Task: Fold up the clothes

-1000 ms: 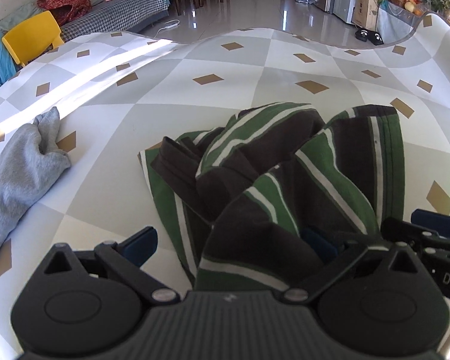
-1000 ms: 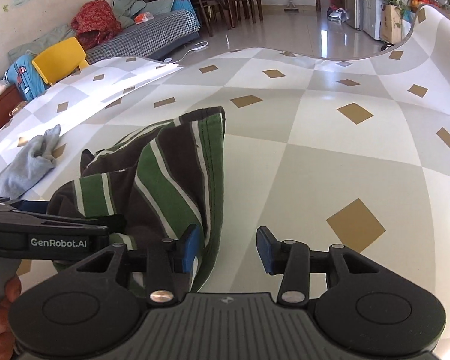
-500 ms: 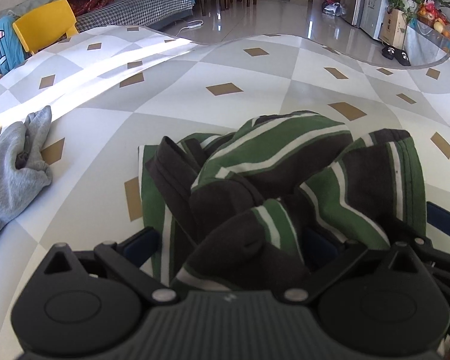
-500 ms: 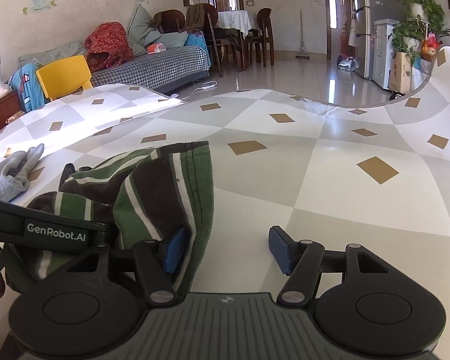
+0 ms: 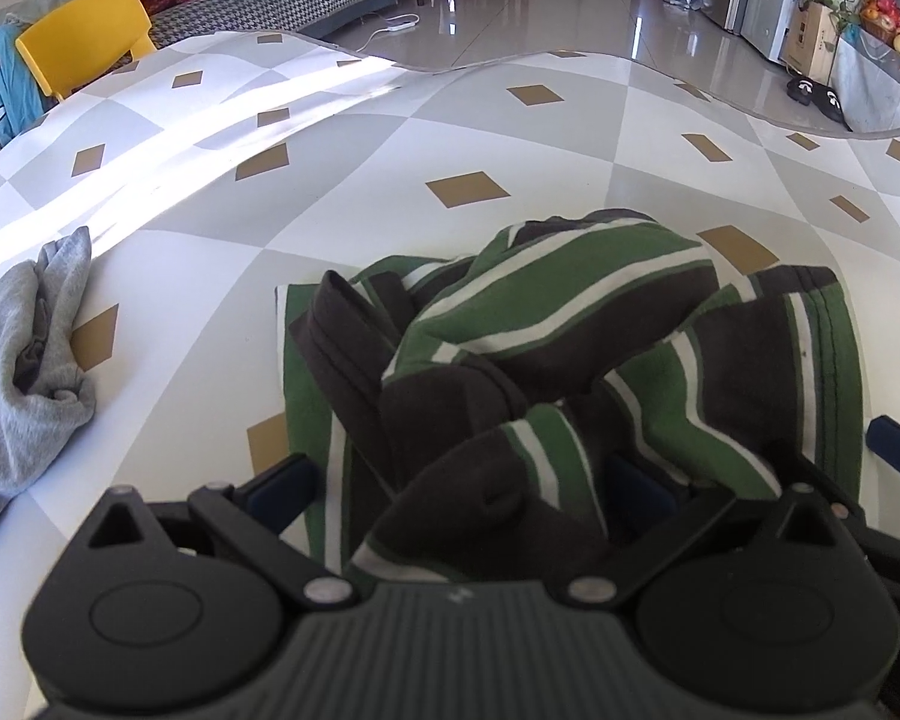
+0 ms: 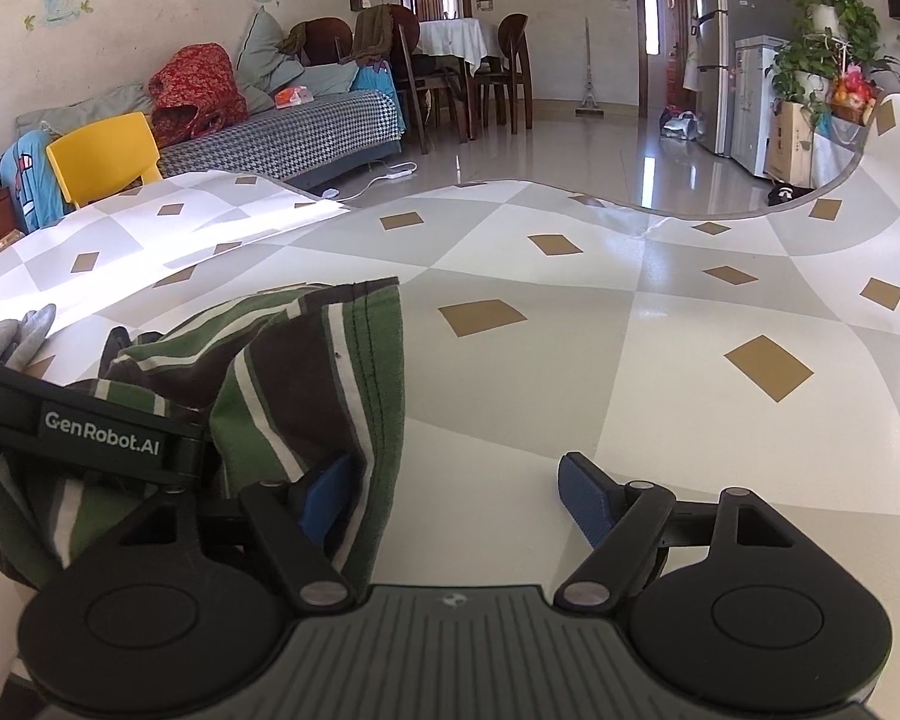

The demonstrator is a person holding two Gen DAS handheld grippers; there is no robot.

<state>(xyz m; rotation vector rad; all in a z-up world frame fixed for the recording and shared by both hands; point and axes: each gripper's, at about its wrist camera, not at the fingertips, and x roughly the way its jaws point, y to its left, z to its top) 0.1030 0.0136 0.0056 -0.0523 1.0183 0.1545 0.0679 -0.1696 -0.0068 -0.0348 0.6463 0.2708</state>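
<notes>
On the checked tablecloth (image 5: 510, 138) in front of you, a grey garment (image 5: 24, 372) lies crumpled at the far left, well apart from the green-and-brown striped garment (image 5: 570, 324) bunched in the middle. Your left gripper (image 5: 456, 483) stands wide with that striped cloth heaped between its fingers, no pad visibly pressing it. To the right, your right gripper (image 6: 456, 495) has just been opening and is wide, its left finger (image 6: 324, 495) tucked against the cloth's hem, its right one over bare table.
</notes>
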